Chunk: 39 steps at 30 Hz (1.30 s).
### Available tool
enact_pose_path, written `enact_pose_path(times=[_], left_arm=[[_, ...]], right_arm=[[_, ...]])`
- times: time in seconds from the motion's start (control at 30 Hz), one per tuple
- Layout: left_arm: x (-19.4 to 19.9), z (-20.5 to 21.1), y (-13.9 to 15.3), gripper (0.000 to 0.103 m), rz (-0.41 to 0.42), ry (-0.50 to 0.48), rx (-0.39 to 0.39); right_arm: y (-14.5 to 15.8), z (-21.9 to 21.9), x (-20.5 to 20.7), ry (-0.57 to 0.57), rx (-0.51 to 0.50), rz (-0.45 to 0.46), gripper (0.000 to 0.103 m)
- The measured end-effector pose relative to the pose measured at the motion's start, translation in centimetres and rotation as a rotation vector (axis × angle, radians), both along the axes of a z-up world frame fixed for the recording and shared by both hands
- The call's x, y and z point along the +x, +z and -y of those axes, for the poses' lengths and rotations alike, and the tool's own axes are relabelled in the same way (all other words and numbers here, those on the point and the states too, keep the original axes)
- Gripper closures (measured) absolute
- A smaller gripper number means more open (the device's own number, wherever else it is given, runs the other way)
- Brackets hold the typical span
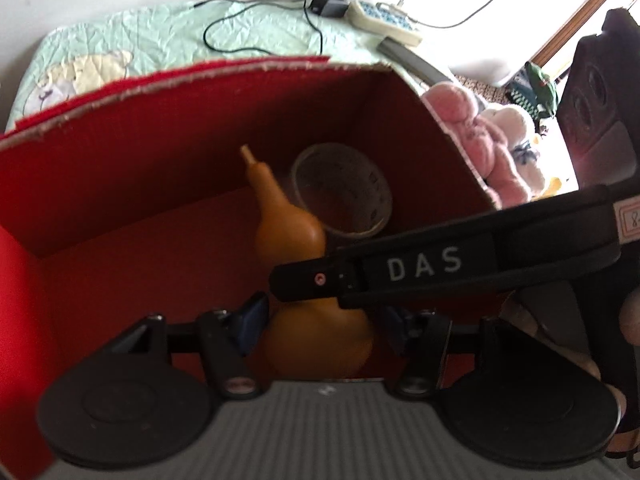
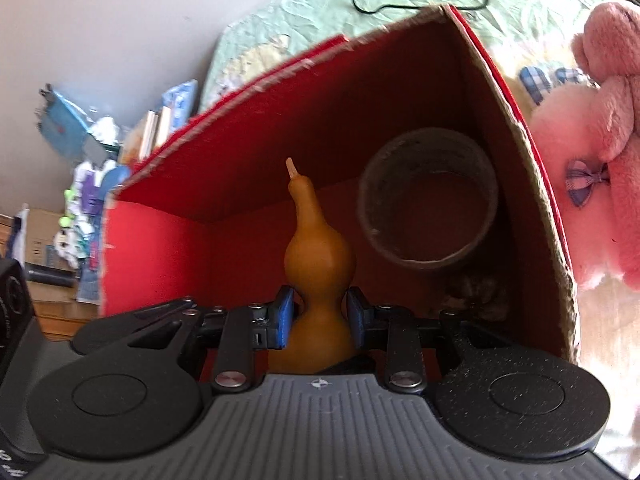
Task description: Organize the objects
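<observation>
Through your left wrist camera, you look into an open red cardboard box (image 1: 120,184) resting on a bed with a pale green quilt (image 1: 248,36). Inside the box, an orange-brown gourd (image 1: 288,232) stands with its thin stem pointing toward the far wall, and a roll of tape (image 1: 344,188) lies just beyond it toward the box's right wall. Your left tongs (image 1: 320,324) sit spread, one blue pad either side of the gourd's lower bulb without visibly touching it, so they are released. The black body of your other tool, marked DAS, crosses in front of the gourd from the right. A pink plush toy (image 1: 476,128) lies outside the box past its right wall, and a charger with a cable lies beyond the box's far wall. Through your right wrist camera, the same box fills the view. Your right tongs (image 2: 320,316) are clenched on the gourd (image 2: 318,256) at its narrow waist, both blue pads pressed against it. The tape roll (image 2: 428,200) lies near the box's right corner, apart from the gourd. The step appears to be setting the gourd into the box. To do it well, lower it until the bottom bulb rests on the box floor, keep it clear of the tape roll, then ease the right tongs apart and withdraw straight back so the gourd does not tip.
</observation>
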State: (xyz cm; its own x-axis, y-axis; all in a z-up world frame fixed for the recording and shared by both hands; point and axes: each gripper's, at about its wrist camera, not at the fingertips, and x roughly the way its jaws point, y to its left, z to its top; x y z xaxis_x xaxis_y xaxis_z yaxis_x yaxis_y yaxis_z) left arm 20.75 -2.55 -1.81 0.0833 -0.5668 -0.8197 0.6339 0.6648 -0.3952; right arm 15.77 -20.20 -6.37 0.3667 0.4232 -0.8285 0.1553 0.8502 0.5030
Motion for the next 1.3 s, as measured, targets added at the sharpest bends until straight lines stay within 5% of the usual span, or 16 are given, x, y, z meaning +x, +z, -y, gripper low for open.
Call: enact_pose_path(times=[0.5, 0.7, 1.13, 1.3], left_arm=[[0.4, 0.0, -0.8, 0.043, -0.003, 0.010, 0.064], [0.6, -1.4, -0.3, 0.030, 0.012, 0.001, 0.052], [-1.1, -2.4, 0.0, 0.030, 0.202, -0.007, 0.134], [-1.5, -2.4, 0.1, 0.024, 0.238, -0.039, 0.123]], right_arm=[[-0.4, -0.5, 0.2, 0.056, -0.121, 0.017, 0.073], [0.2, -0.5, -0.4, 0.062, -0.175, 0.062, 0.072], [0.0, 1.0, -0.9, -0.042, -0.009, 0.118, 0.073], [-0.3, 1.1, -0.3, -0.079, 0.166, 0.072, 0.073]])
